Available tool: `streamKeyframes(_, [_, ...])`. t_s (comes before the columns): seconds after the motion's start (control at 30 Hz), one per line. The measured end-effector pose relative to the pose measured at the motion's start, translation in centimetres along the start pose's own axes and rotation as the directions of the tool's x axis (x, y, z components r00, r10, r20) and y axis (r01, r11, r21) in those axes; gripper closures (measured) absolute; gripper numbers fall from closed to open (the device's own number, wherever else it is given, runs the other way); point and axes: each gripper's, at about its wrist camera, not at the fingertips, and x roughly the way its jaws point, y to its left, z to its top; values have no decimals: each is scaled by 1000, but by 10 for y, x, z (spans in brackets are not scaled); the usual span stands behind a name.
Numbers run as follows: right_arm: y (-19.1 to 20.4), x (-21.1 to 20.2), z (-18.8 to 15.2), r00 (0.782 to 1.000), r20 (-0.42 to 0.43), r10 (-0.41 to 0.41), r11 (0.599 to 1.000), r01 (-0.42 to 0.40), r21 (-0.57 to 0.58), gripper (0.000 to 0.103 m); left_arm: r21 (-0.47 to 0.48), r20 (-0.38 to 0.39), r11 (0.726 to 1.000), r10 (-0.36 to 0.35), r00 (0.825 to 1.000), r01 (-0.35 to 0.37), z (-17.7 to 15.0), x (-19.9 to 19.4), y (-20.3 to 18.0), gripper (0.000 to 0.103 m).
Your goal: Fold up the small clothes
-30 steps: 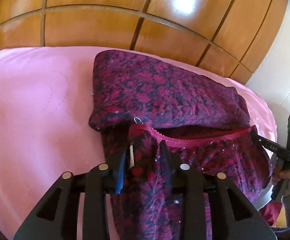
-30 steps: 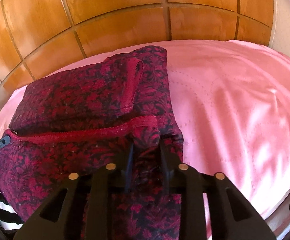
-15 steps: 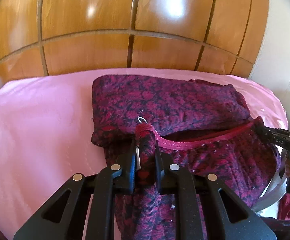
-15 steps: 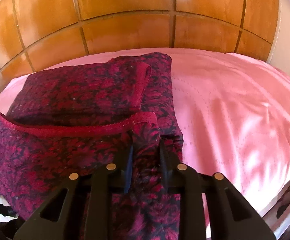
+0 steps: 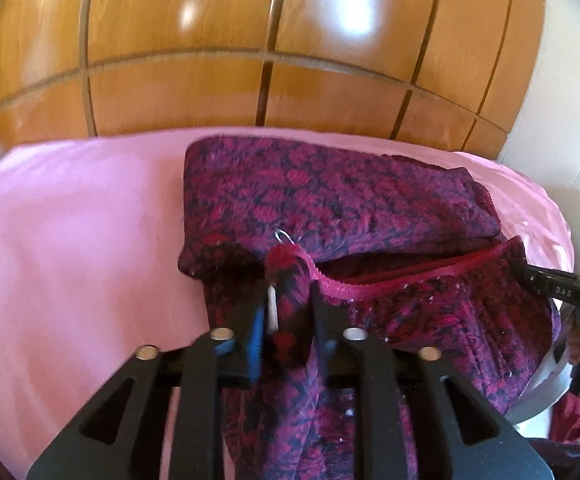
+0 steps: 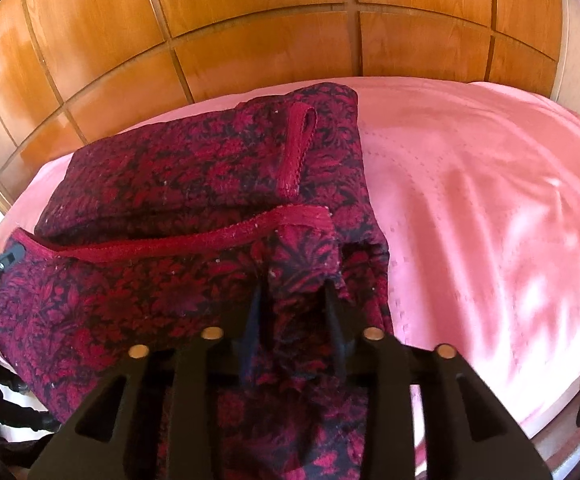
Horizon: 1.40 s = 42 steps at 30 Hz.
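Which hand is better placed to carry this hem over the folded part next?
Neither alone: the left gripper and right gripper each have a corner of the garment hem between their fingers, so probably both together.

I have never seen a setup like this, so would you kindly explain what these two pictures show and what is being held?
There is no robot here: a person holds a two-finger tool in each hand, and each tool carries a wide-angle camera looking along its fingers. One picture comes from the left gripper, the other from the right gripper. The black prongs at the bottom are the tool itself. On the pink sheet, in front of a wooden panel wall, lies a dark red patterned garment, partly folded. Each gripper has one end of its red-trimmed edge between its jaws. The jaws have just been opening a little, yet cloth fills both gaps, so it looks gripped.
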Motion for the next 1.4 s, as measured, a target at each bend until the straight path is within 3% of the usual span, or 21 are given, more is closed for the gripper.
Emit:
streamKeyframes(0.27, [3, 1, 2, 1000, -1, -16, 999, 16, -28, 64, -81, -64, 994, -79, 995, 73, -5, 12, 25, 74])
streamKeyframes(0.33, [3, 1, 3, 1000, -4, -23, 999, 23, -33, 72, -84, -59, 990, -115, 992, 110, -6, 10, 26, 83])
streamKeyframes(0.37, [3, 1, 3, 999, -4, -35, 999, 35, -40, 78, -78, -54, 990, -123, 991, 119, -7, 8, 25, 83])
streamKeyframes(0.5, [-2, 1, 3, 1000, -8, -12, 1000, 12, -23, 77, -69, -58, 989, -135, 989, 131, -7, 8, 25, 83])
streamKeyframes(0.67, [-4, 2, 3, 1000, 2, -1, 1000, 1, -28, 67, -81, -62, 986, -152, 986, 147, -1, 11, 27, 83])
streamKeyframes(0.73, [-5, 3, 3, 1000, 0, 0, 1000, 0, -25, 70, -76, -72, 986, -152, 986, 147, -1, 12, 25, 85])
streamKeyframes(0.8, [-5, 0, 3, 1000, 2, -3, 1000, 3, -25, 83, -70, -44, 988, -139, 989, 136, -4, 4, 23, 88])
streamKeyframes(0.9, [-5, -13, -1, 1000, 14, 10, 1000, -10, -26, 88, -70, 5, 988, -135, 991, 135, -8, -16, 22, 89])
streamKeyframes(1.07, [6, -58, 0, 995, 82, 63, 997, -59, -44, 90, -53, 106, 986, -153, 983, 159, -9, -60, 13, 89])
streamKeyframes(1.2, [12, -82, 17, 983, 154, 103, 994, -98, -40, 90, -44, 186, 982, -172, 967, 183, 14, -75, 11, 89])
streamKeyframes(1.4, [11, -69, 51, 978, 195, 78, 997, -76, -19, 90, -39, 219, 990, -126, 968, 137, 55, -53, 16, 89])
